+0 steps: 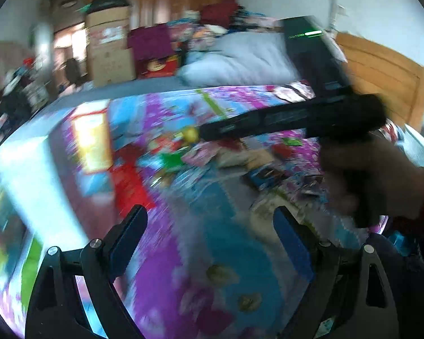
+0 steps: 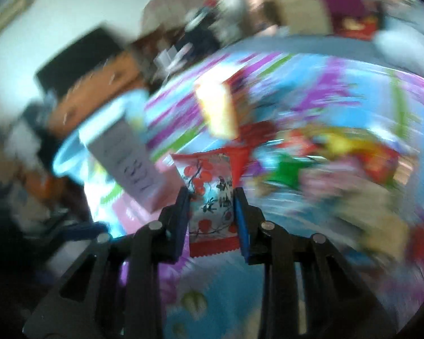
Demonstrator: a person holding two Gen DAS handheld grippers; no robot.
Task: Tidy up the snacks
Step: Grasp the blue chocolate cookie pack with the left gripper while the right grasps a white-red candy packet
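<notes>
Right claw [image 2: 212, 212] clamped on a snack packet [image 2: 209, 197]: white face with red blossom print and dark markings, red crimped edges top and bottom. Packet sits upright between the pads, lifted above the bed [image 2: 339, 84], which has a bright purple-blue floral cover. Loose snack pile [image 2: 325, 163] lies on the bed to the right, too blurred to itemise. Left claw [image 1: 209, 240] spread wide, nothing between its fingers, over the same cover.
</notes>
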